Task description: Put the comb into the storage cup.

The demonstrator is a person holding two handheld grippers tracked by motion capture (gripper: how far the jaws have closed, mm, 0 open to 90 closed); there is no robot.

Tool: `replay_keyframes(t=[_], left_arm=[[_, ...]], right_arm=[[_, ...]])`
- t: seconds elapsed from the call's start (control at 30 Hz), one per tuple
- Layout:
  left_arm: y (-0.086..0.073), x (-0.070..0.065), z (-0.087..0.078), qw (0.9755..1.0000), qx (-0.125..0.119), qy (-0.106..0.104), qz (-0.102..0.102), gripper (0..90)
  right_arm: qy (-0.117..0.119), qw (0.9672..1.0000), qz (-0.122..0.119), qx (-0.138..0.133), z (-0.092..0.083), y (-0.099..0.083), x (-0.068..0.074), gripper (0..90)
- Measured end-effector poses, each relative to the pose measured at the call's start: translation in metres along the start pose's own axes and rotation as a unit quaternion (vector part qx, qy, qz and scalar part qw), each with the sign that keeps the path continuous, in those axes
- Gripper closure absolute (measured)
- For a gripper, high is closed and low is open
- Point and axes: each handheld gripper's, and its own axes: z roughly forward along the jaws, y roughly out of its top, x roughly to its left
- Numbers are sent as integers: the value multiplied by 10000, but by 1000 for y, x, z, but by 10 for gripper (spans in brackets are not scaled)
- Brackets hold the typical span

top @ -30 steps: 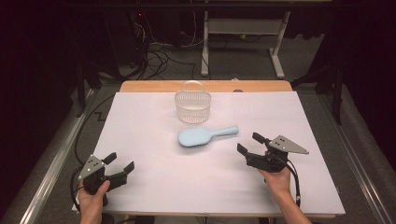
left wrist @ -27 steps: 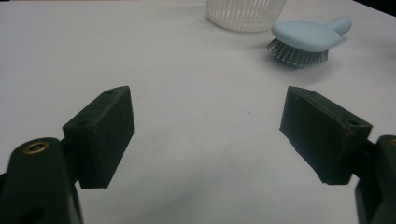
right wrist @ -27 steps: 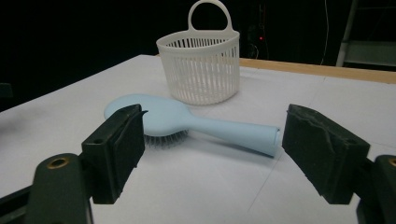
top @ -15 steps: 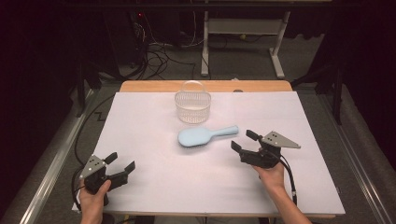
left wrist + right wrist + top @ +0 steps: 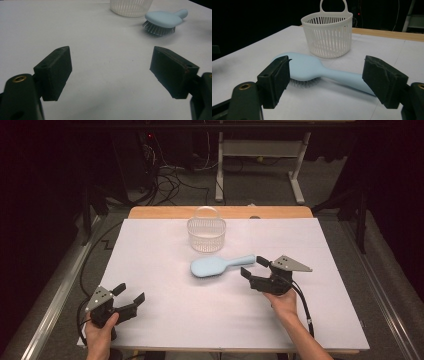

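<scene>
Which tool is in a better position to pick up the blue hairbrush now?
The right tool. It is open and sits just beside the handle of the hairbrush, which lies between its jaws in the right gripper view. The left tool is open but far off, near the table's corner.

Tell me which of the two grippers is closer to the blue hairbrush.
The right gripper: it sits open just off the handle end of the blue hairbrush, while the left gripper rests far off at the table's near left corner.

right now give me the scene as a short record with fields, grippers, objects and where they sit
surface: white table
hairbrush: light blue, lying bristles down, handle toward the right gripper
basket: white slatted, upright, behind the hairbrush, apart from it
right gripper: jaws open, near the handle end, not gripping
left gripper: jaws open, holding nothing, at the near left of the table
</scene>
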Motion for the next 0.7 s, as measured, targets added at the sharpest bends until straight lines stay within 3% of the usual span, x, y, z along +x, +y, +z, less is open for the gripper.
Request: replay_keyframes(t=[0.7], left_arm=[[1,-2,1,10000,31,1,69,186]], right_arm=[[85,9997,168,155,25,17,0,242]])
